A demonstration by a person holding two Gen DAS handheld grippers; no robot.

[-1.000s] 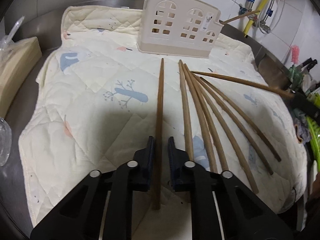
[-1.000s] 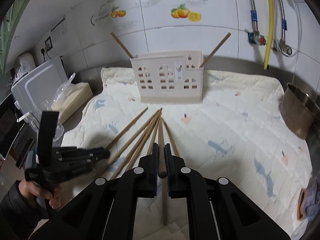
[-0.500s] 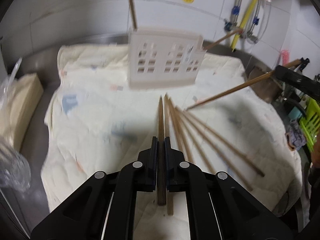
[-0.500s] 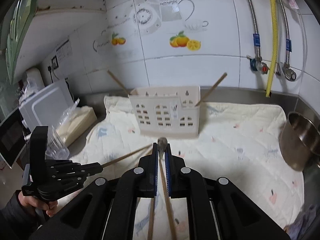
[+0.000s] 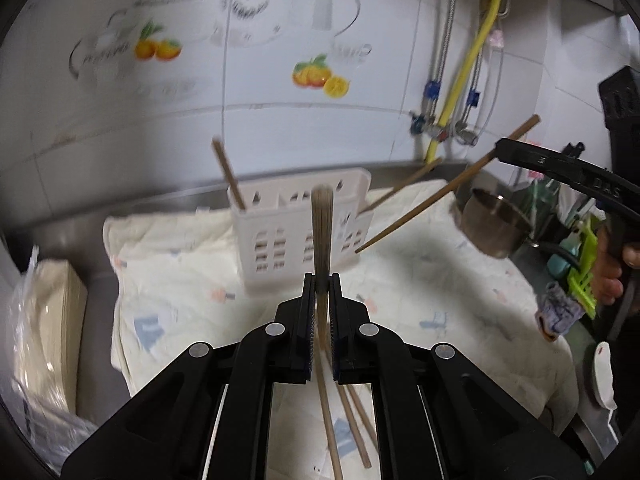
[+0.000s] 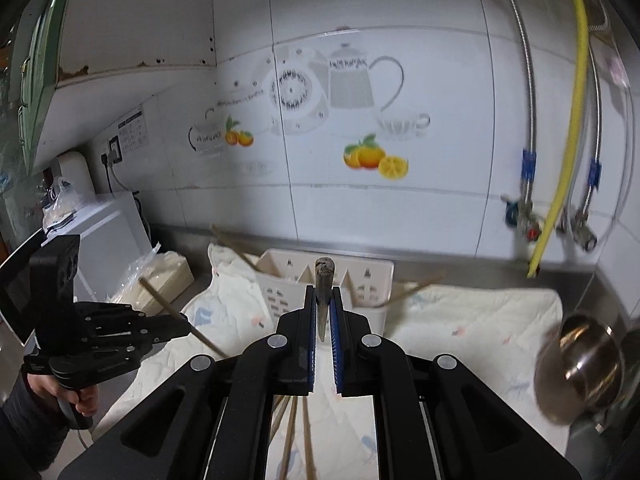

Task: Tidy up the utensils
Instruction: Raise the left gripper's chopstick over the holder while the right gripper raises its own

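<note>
So you're gripping one chopstick (image 5: pixel 321 236) in each hand-held gripper, left (image 5: pixel 321 280) and right (image 6: pixel 323 292), above the holder (image 5: pixel 280 236).

Matt brown wooden chopsticks (image 5: pixel 321 236). Cream plastic holder (image 5: pixel 280 240), smooth, with cut-out windows. Soft quilted cloth mat (image 5: pixel 420 280). Shiny steel pot (image 6: pixel 580 364). Glossy white wall tiles (image 6: pixel 360 20). Matt black plastic grippers (image 5: pixel 319 286).

Brown wooden chopsticks (image 5: pixel 321 236) held aloft before the cream slotted holder (image 5: pixel 296 232).
</note>
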